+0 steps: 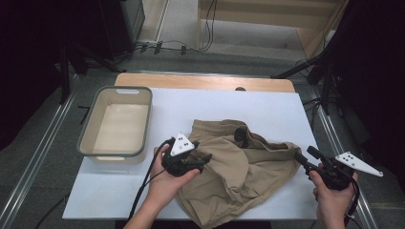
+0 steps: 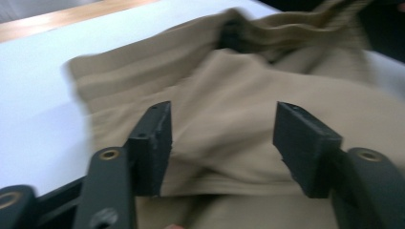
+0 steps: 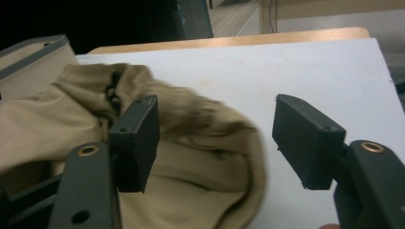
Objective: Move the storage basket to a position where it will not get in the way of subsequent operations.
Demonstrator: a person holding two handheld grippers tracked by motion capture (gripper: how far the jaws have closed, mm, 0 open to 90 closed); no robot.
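1. Shorts (image 1: pixel 239 167), tan and rumpled, lay on the white table (image 1: pixel 119 200) right of a grey tub (image 1: pixel 114 121).
2. Left gripper (image 1: pixel 203 160) and right gripper (image 1: pixel 302 160) hung released beside the cloth.
3. A neat fold probably called for gripping opposite edges evenly.
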